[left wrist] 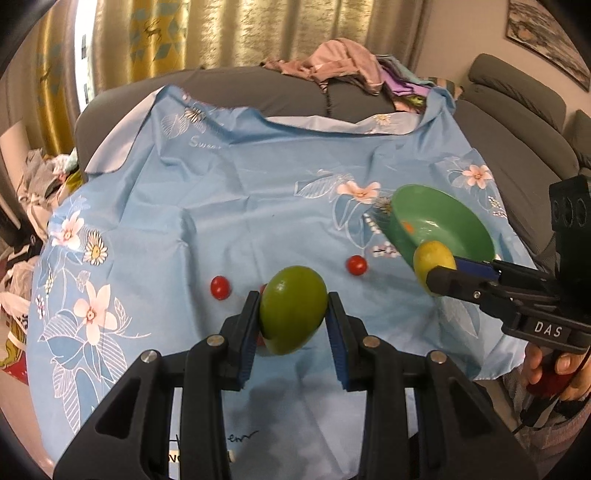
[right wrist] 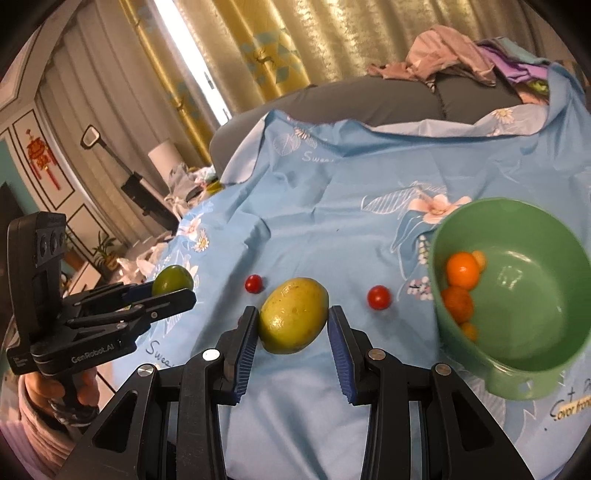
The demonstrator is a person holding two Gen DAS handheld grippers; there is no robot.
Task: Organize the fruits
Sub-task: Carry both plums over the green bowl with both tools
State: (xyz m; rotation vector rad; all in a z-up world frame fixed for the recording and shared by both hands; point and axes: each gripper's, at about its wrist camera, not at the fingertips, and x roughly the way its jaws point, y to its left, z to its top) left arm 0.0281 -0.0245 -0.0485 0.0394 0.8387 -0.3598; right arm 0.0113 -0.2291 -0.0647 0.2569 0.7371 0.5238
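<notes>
A green fruit [left wrist: 292, 309] sits pinched between the blue pads of the left tool [left wrist: 291, 314], lifted above the blue floral cloth [left wrist: 229, 192] that covers the bench. A yellow-green fruit [right wrist: 293, 315] is held the same way by the right tool [right wrist: 292, 321], its pads closed against the fruit's two sides, though the right pad's contact is hard to confirm from its own camera. To the right stands a green bowl [right wrist: 535, 354], tilted toward the viewer, with several orange fruits [right wrist: 461, 269] resting against its left inner wall. In the left wrist view the yellow-green fruit hangs just at the near rim of that bowl. Two small red tomatoes [right wrist: 379, 297] lie on the cloth, one to the left [right wrist: 253, 283] of the held fruit and one to its right; a third red one peeks out behind the green fruit in the left view. Farther back, a gray sofa [left wrist: 258, 88] carries a heap of clothes [left wrist: 343, 62] before gold curtains [left wrist: 258, 29].
</notes>
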